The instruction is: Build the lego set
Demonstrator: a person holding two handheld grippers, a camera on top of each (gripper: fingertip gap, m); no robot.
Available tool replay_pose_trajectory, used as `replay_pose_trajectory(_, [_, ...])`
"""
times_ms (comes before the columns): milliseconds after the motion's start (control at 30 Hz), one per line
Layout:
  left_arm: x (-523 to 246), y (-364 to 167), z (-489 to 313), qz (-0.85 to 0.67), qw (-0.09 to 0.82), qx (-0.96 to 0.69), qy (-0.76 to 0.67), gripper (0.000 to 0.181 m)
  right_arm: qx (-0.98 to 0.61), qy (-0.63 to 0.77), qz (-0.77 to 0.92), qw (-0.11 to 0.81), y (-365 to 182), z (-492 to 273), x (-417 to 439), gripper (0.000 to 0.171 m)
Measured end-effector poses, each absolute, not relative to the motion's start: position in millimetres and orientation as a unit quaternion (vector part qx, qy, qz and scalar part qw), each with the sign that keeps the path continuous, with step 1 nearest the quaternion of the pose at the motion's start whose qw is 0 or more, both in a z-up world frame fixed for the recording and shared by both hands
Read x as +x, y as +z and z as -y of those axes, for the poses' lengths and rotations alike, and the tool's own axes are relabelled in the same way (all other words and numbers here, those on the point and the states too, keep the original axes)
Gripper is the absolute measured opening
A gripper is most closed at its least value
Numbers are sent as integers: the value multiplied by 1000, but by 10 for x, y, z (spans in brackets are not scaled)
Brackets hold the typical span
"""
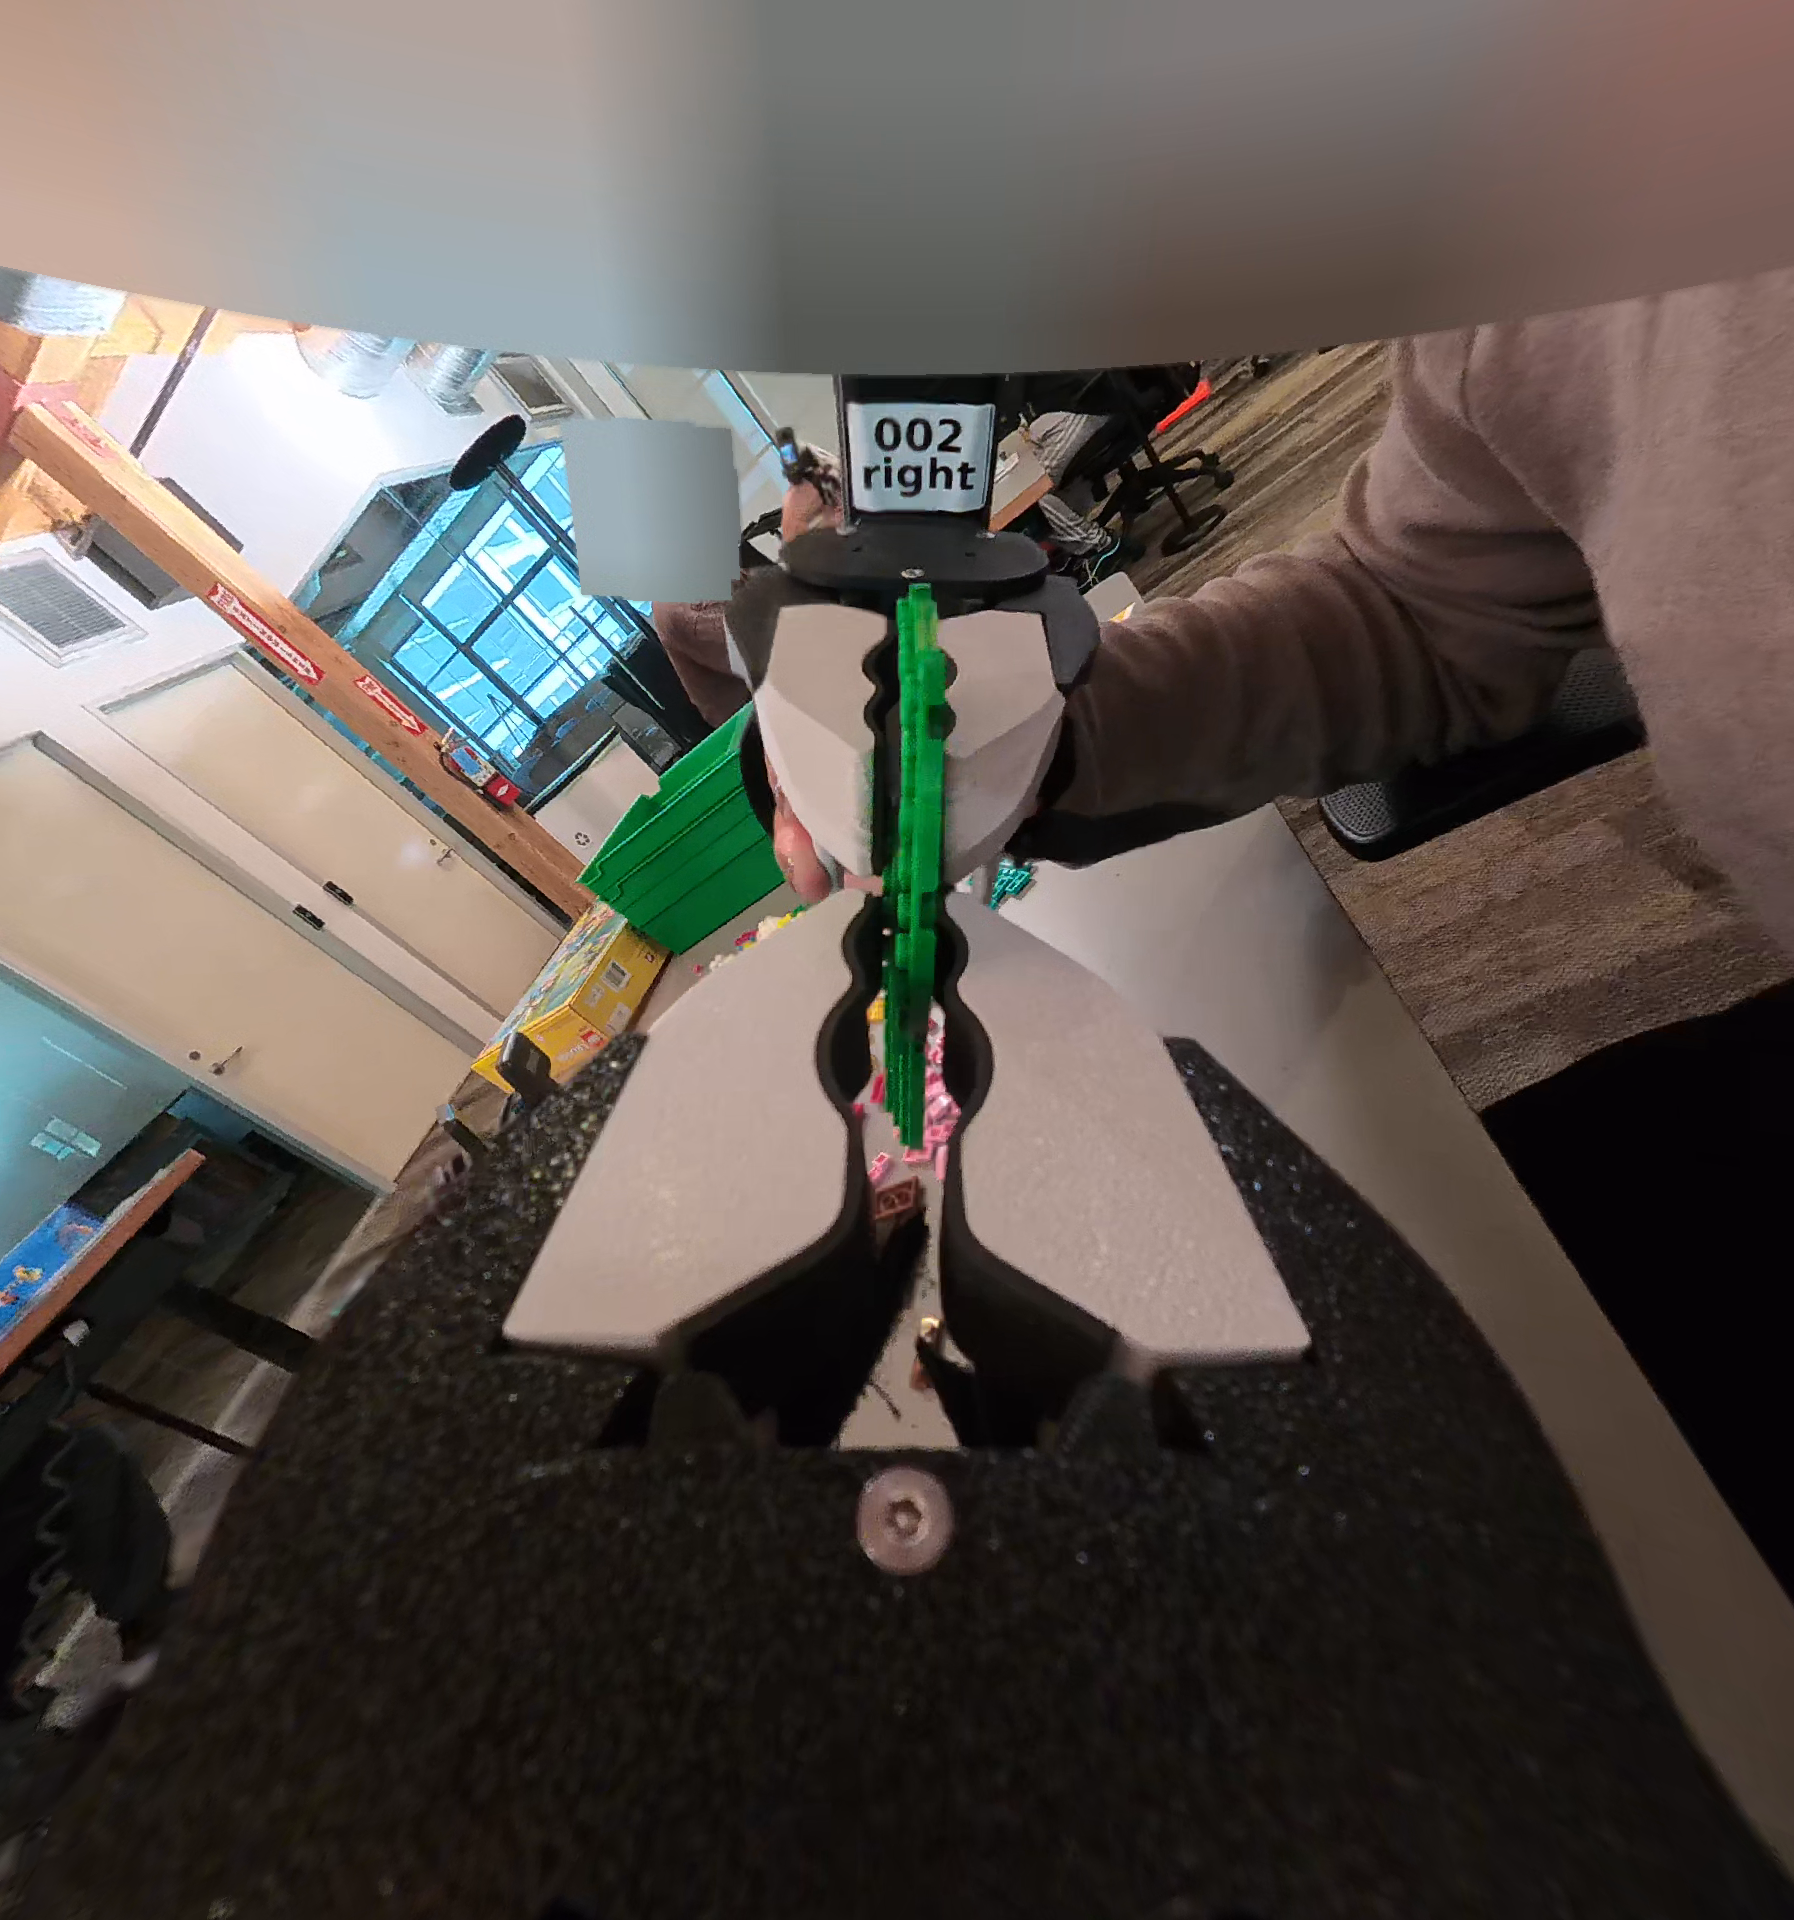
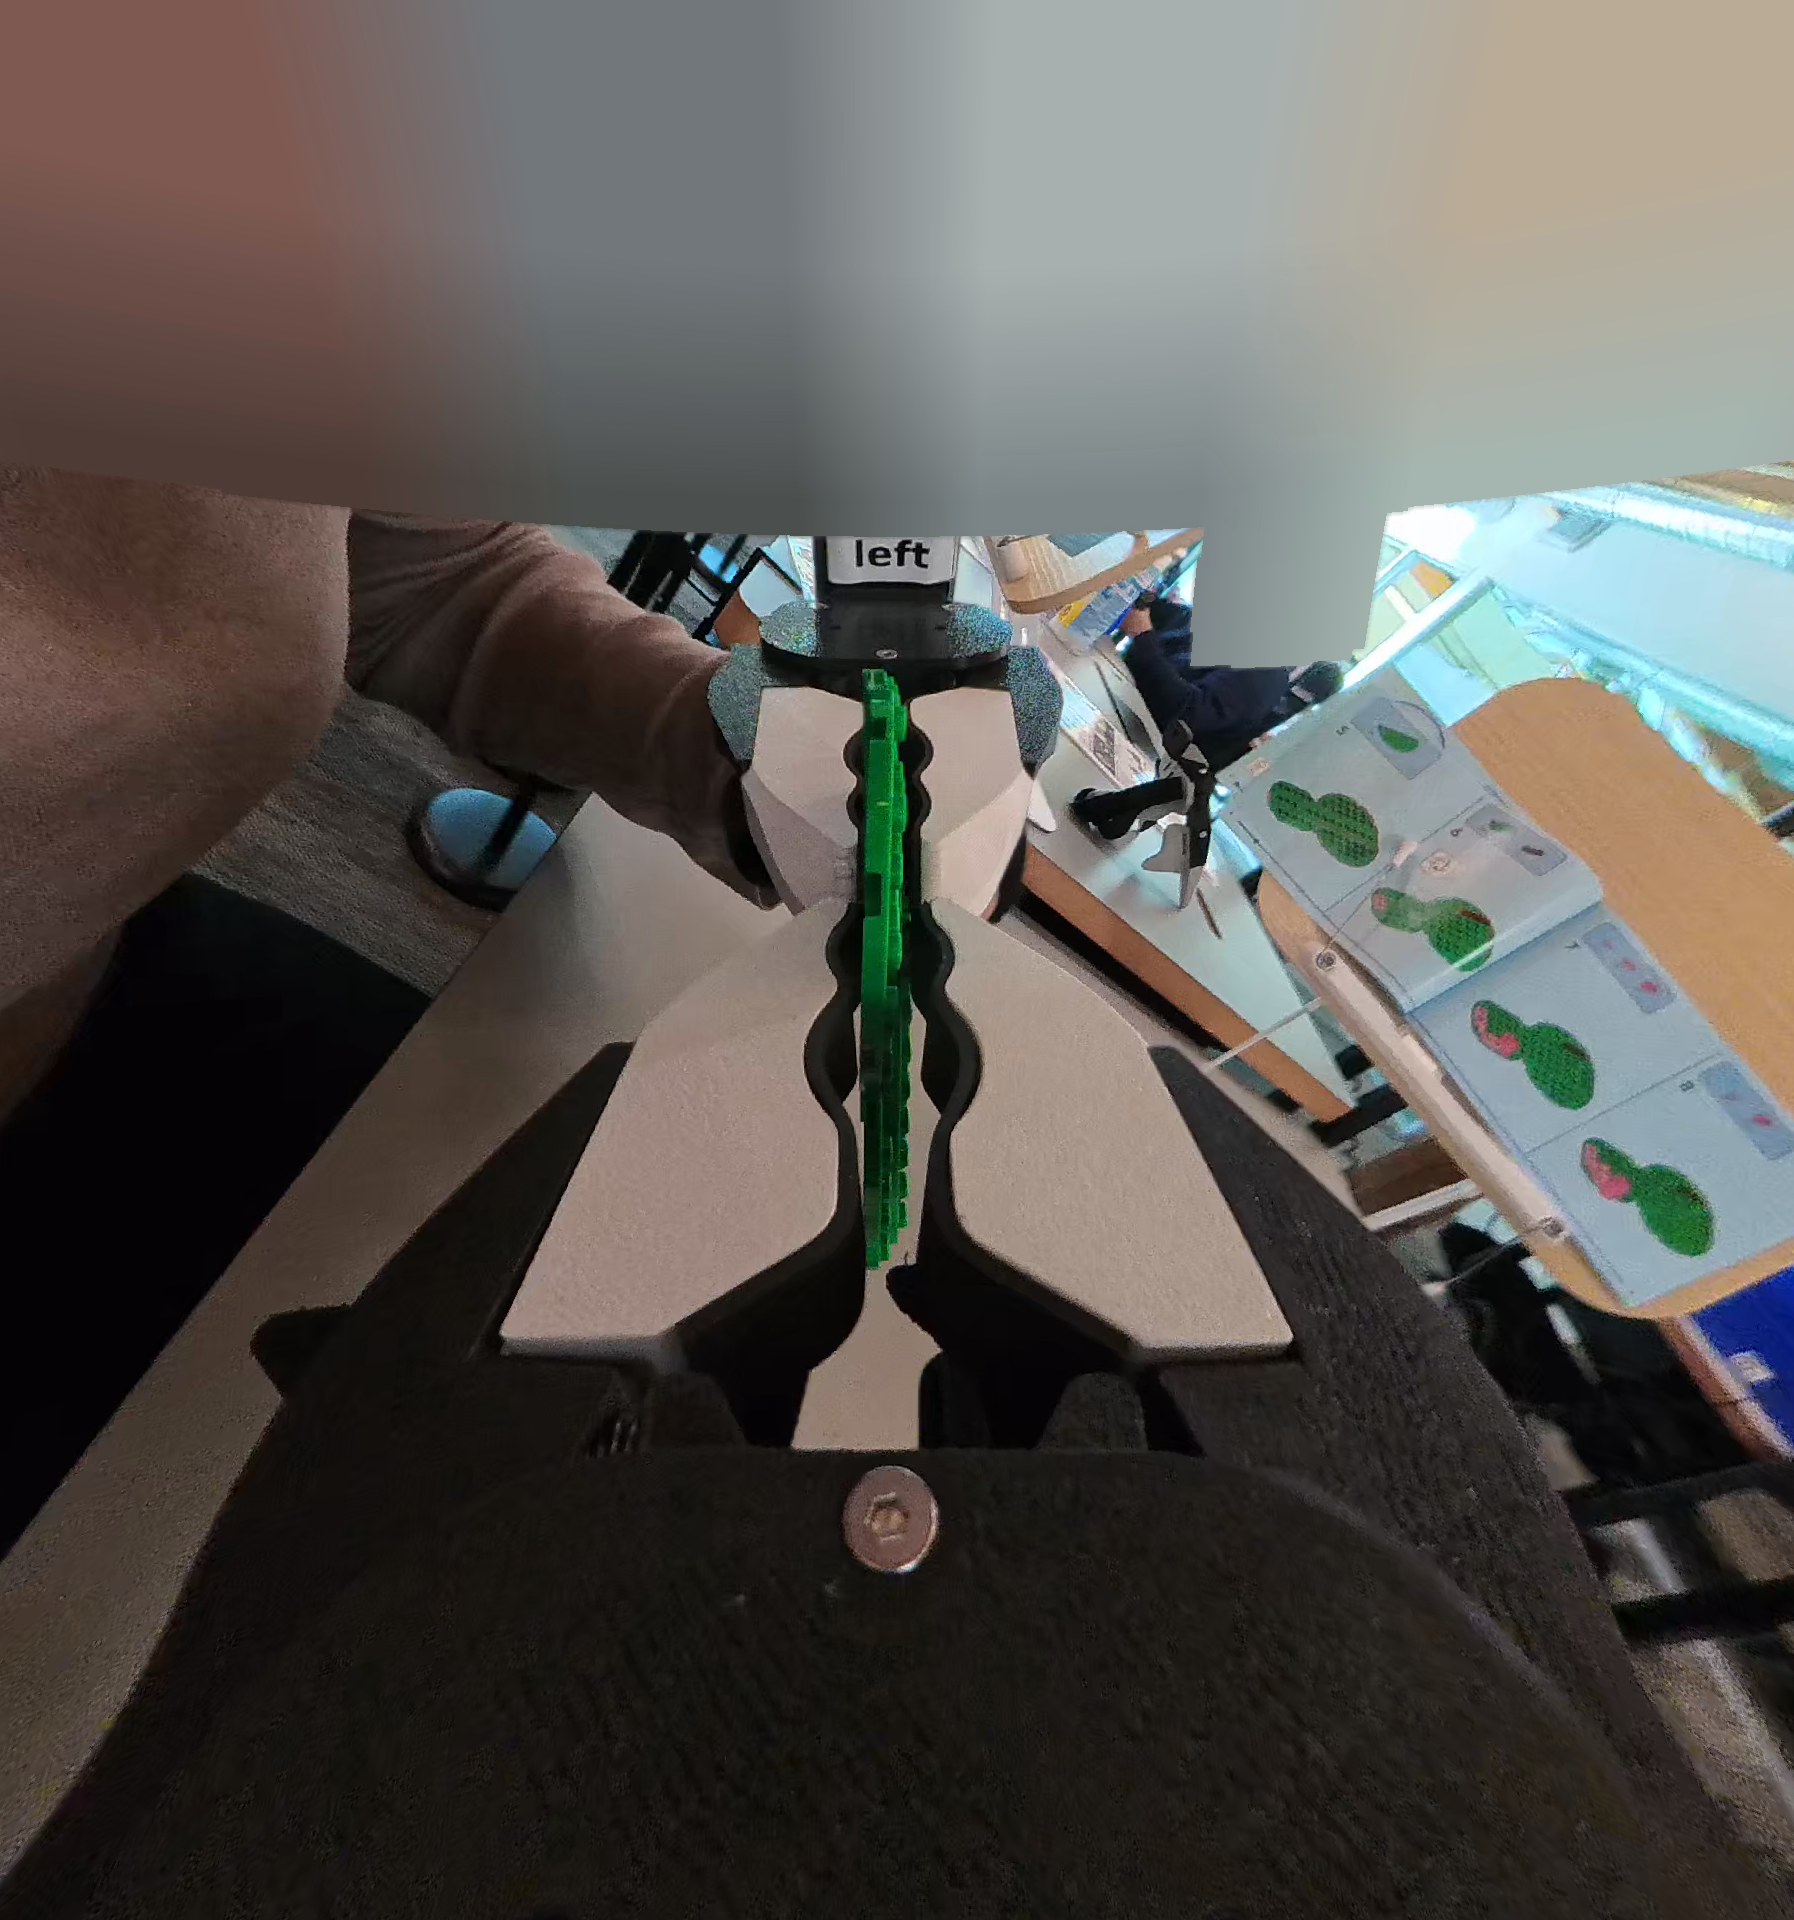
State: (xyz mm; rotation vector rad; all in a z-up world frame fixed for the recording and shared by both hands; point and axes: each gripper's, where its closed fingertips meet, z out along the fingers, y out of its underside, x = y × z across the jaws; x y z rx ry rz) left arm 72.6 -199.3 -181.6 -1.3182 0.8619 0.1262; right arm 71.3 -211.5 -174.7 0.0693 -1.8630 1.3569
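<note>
On the far left of the left wrist view stand pale doors [image 1: 249,821] and a slanting wooden beam [image 1: 280,623], with a window [image 1: 498,613] behind. Further right a stack of green bins [image 1: 685,831] and a yellow box [image 1: 581,997] sit at the far end of the white table [image 1: 1236,1018]. At centre, the left gripper [image 1: 903,914] is clenched on the green plate [image 1: 914,894], which stands edge-on between its two pale fingers [image 1: 727,1143]. The plate runs straight ahead into the right gripper [image 1: 908,873], which faces the camera and grips the plate's far half; the two sets of fingertips nearly meet. Loose pink bricks [image 1: 924,1122] lie on the table beneath the plate, seen through the gap. A sleeve [image 1: 1392,644] reaches in from the right behind the far gripper. In the right wrist view, a sleeve [image 2: 498,655] enters from the left, over the table [image 2: 581,997] edge. At centre the right gripper [image 2: 885,914] is clamped on the same green plate [image 2: 885,935], again edge-on, with the left gripper [image 2: 885,883] opposite holding the other end. The plate is off the table, carried between both tools. Whether other bricks are fixed to its faces cannot be judged from this edge-on angle. To the right, an open instruction booklet [image 2: 1495,987] with green drawings rests on a tilted wooden board [image 2: 1651,831].
</note>
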Motion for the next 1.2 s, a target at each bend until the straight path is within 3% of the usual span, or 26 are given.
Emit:
replay_pose_trajectory(133, [527, -1759, 1882, -288, 723, -628, -16, 8, -78, 609, 700, 364, -1666, 1980, 508, 10])
replay_pose_trajectory(200, [387, -1758, 1819, -218, 725, -649, -74, 8, -131, 636, 689, 323, -1672, 1904, 422, 26])
replay_pose_trajectory(433, [142, -1674, 1787, -65, 730, -626, -267, 8, -244, 646, 685, 233, -1827, 1760, 222, 24])
replay_pose_trajectory(900, [119, -1737, 1753, -51, 725, -622, -291, 9, -277, 660, 666, 207, -1899, 1753, 131, 7])
replay_pose_trajectory(1067, [104, -1706, 1728, -49, 740, -623, -246, 21, -279, 644, 683, 201, -1978, 1779, 126, 6])
replay_pose_trajectory(1200, [134, -1725, 1729, -67, 738, -634, -220, 14, -274, 647, 686, 186, -2015, 1839, 136, 7])
